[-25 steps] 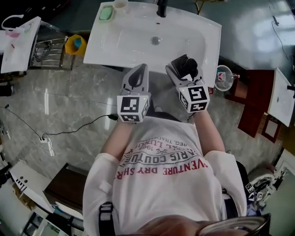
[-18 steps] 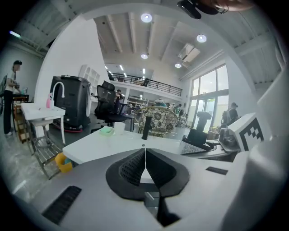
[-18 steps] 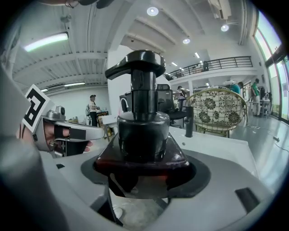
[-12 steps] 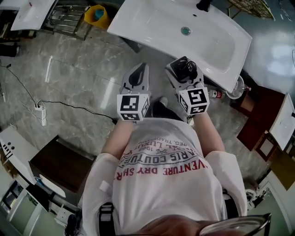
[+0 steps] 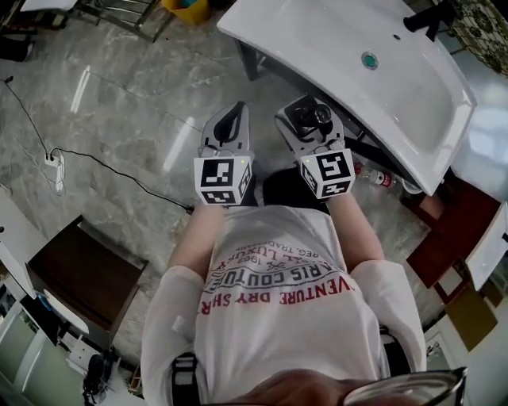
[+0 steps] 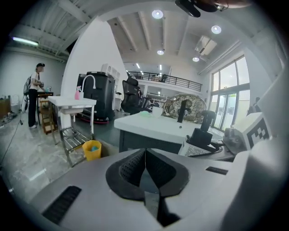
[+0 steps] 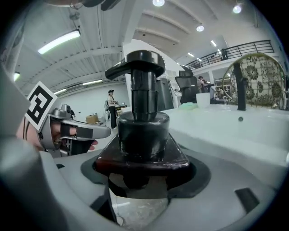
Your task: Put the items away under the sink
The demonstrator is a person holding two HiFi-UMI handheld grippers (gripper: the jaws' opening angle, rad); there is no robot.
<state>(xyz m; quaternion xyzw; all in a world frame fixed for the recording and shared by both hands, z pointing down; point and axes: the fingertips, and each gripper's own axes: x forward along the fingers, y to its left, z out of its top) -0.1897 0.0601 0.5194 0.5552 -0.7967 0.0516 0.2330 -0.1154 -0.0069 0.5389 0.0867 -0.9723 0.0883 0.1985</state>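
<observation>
My right gripper [image 5: 305,120] is shut on a dark pump bottle [image 7: 141,131], whose black pump head [image 5: 312,116] shows between the jaws in the head view. The bottle stands upright in the jaws, just short of the white sink [image 5: 349,55]. My left gripper [image 5: 228,131] hangs beside it to the left, its jaws shut with nothing between them [image 6: 145,167]. Both are held above the marble floor in front of the sink's near edge. Under the sink's right end a small bottle [image 5: 373,175] lies on the floor.
The white sink [image 6: 153,125] stands on a dark frame, with a black faucet [image 5: 429,17] at its far side. A yellow bucket [image 6: 92,149] sits by a metal rack at the left. A cable [image 5: 103,170] crosses the floor. A person [image 6: 34,94] stands far left.
The head view has swung, so the sink has slid to the upper right. Both grippers keep their places in front of me, the right one still holding the pump bottle.
</observation>
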